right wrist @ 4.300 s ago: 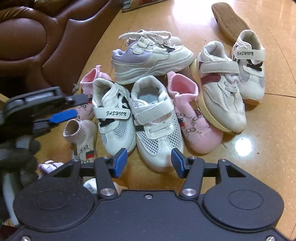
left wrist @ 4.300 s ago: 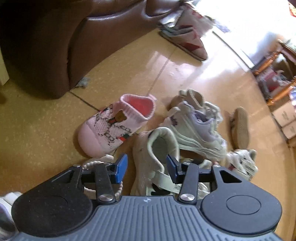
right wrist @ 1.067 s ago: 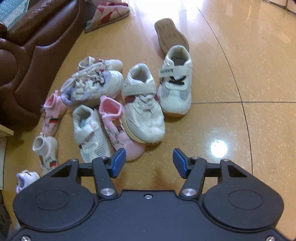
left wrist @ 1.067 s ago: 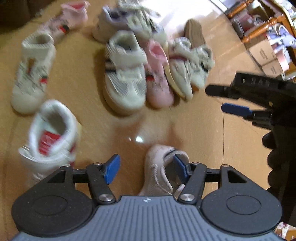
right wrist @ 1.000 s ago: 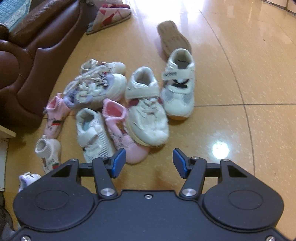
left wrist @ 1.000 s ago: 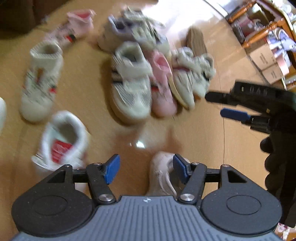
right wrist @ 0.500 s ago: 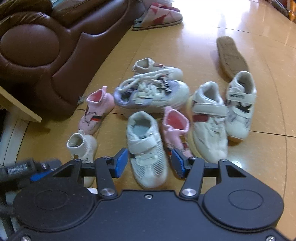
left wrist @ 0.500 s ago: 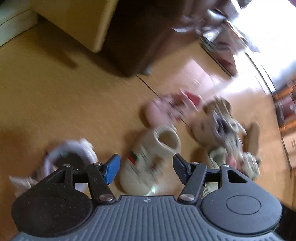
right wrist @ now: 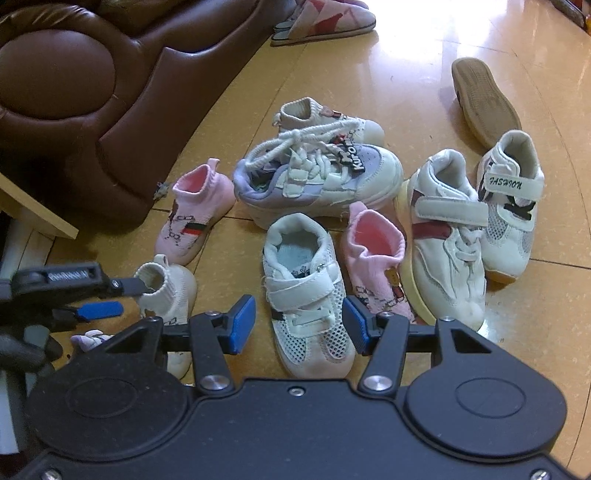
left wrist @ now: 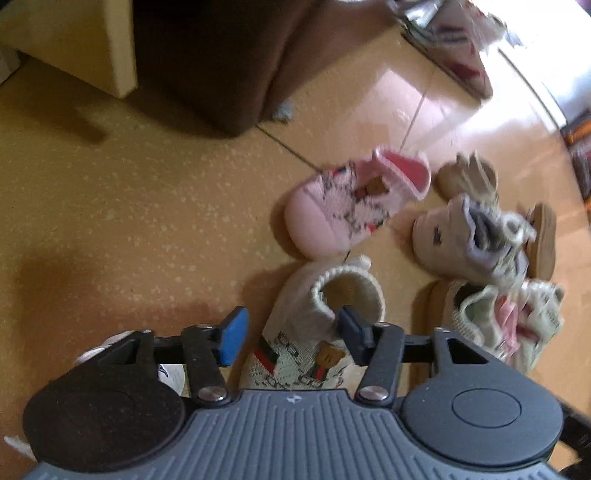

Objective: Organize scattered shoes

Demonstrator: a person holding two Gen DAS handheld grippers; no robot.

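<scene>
Shoes lie scattered on the floor as the left hand-held gripper, newly swung over, closes around a cream sock shoe at six o'clock; right hand-held gripper hovers open, empty.

A cream sock shoe carries red-green stripes and a brown bear. The pink sock shoe has dark print. The lilac-white sneaker has white laces. The sofa is brown and the floor glossy yellow.

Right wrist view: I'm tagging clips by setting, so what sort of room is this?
Probably a home living room: a brown leather sofa on a glossy tiled floor, children's shoes scattered about, and house slippers beside the sofa.
</scene>
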